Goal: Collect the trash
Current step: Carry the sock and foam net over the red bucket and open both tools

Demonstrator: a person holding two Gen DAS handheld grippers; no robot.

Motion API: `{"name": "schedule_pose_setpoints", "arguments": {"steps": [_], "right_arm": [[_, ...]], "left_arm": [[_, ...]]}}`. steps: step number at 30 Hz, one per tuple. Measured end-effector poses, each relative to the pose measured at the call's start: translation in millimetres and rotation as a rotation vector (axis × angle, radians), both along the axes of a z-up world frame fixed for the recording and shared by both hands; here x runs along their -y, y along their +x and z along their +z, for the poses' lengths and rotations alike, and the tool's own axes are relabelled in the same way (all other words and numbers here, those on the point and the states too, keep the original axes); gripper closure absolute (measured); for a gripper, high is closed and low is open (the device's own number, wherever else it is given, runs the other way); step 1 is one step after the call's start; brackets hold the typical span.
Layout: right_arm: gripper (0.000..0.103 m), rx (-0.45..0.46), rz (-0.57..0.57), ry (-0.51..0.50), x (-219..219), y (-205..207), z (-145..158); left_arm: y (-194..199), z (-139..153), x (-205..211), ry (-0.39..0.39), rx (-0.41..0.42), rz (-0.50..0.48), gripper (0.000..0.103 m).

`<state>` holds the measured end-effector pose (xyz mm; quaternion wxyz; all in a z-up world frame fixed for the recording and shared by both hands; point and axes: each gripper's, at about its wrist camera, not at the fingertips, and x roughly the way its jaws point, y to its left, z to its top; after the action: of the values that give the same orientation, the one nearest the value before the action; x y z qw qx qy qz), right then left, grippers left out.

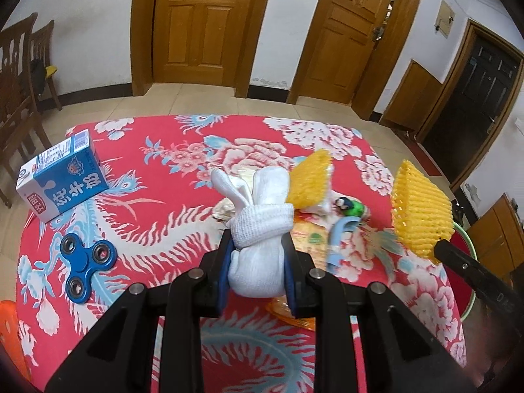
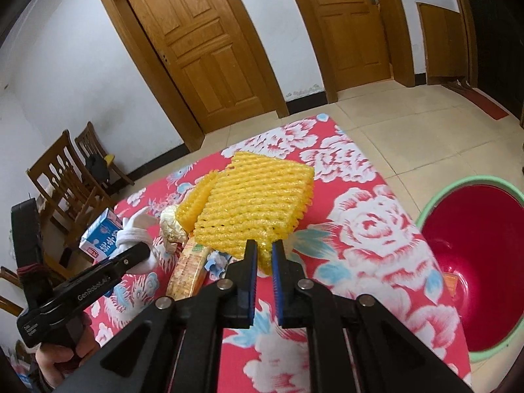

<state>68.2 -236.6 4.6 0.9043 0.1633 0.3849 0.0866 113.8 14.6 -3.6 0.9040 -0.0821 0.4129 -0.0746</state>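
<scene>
Left gripper [image 1: 258, 258] pinches a rolled white sock [image 1: 262, 229], frame center; right gripper [image 2: 263, 255] clamps yellow foam net [image 2: 258, 203], mid-frame, above the red floral tablecloth [image 2: 376, 245]. Red bin [image 2: 475, 262] at right edge.

The right side of the desk [image 2: 376, 229] lay bare up to its edge, giving an open path toward the red basin [image 2: 475, 262] on the floor just beyond. The middle was crowded: a second yellow foam net [image 1: 309, 177], a crumpled tissue [image 2: 172, 226], a snack packet [image 2: 188, 268] and a small blue object [image 1: 339, 235] lay close together. On the left, a milk carton [image 1: 62, 180] and a blue fidget spinner [image 1: 86, 262] stood apart, with bare cloth between them.
</scene>
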Motion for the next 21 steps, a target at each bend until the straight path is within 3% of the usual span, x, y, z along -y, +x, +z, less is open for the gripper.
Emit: {"name": "schedule_pose_setpoints", "arguments": {"steps": [21], "right_arm": [[0.093,0.018,-0.211,0.038,88,-67,8]], "left_arm": [[-23,14,70,0.005,0.010,-0.127,0.076]]}}
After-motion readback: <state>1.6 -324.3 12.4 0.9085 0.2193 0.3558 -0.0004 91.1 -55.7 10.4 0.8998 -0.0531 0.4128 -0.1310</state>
